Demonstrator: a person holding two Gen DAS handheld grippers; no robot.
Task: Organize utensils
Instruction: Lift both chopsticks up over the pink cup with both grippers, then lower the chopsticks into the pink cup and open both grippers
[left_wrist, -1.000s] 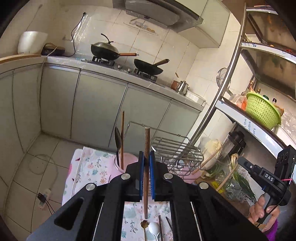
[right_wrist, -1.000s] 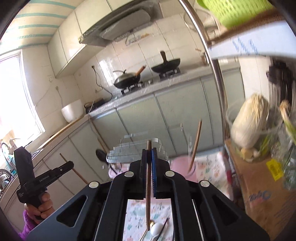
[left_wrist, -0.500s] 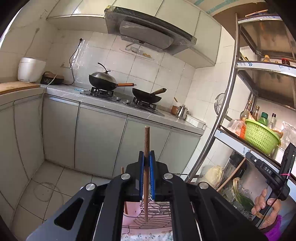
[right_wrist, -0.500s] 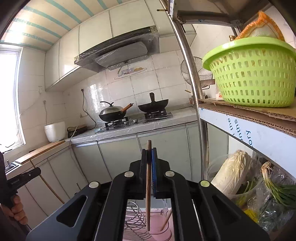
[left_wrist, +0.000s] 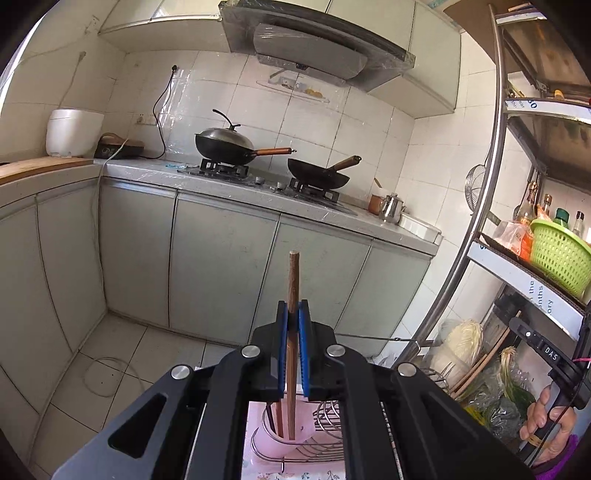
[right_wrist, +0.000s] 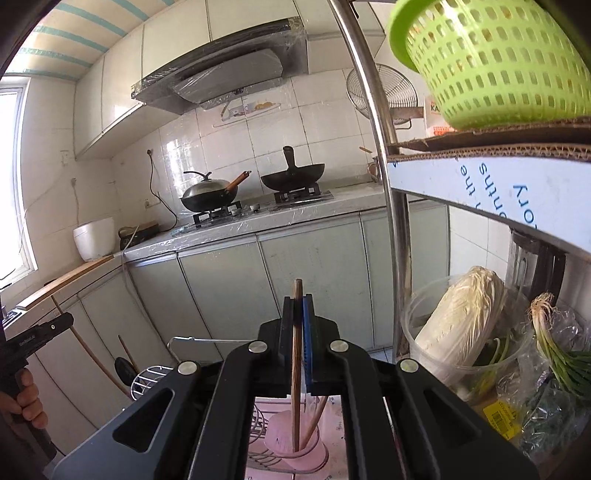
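Observation:
My left gripper (left_wrist: 293, 314) is shut on a brown wooden chopstick (left_wrist: 293, 280), held upright, its lower end inside a pink utensil cup (left_wrist: 275, 437). Another utensil handle stands in that cup. My right gripper (right_wrist: 297, 310) is shut on a second wooden chopstick (right_wrist: 297, 295), also upright, its lower end inside the pink cup (right_wrist: 291, 439), where another wooden handle leans. The cup sits in a wire rack (left_wrist: 325, 424) on a floral cloth. The right gripper's body shows at the left view's right edge (left_wrist: 546, 354).
Grey cabinets (left_wrist: 221, 266) with a stove and two woks (left_wrist: 225, 144) stand ahead. A metal shelf post (right_wrist: 388, 177) and shelves with a green basket (right_wrist: 495, 59), cabbage (right_wrist: 465, 314) and scallions rise at the right. A black ladle (right_wrist: 123, 369) stands left of the rack.
Both grippers have tilted up from looking down at the cloth and spoons. The chopsticks' lower ends now reach into the pink cup. Both grips stayed shut.

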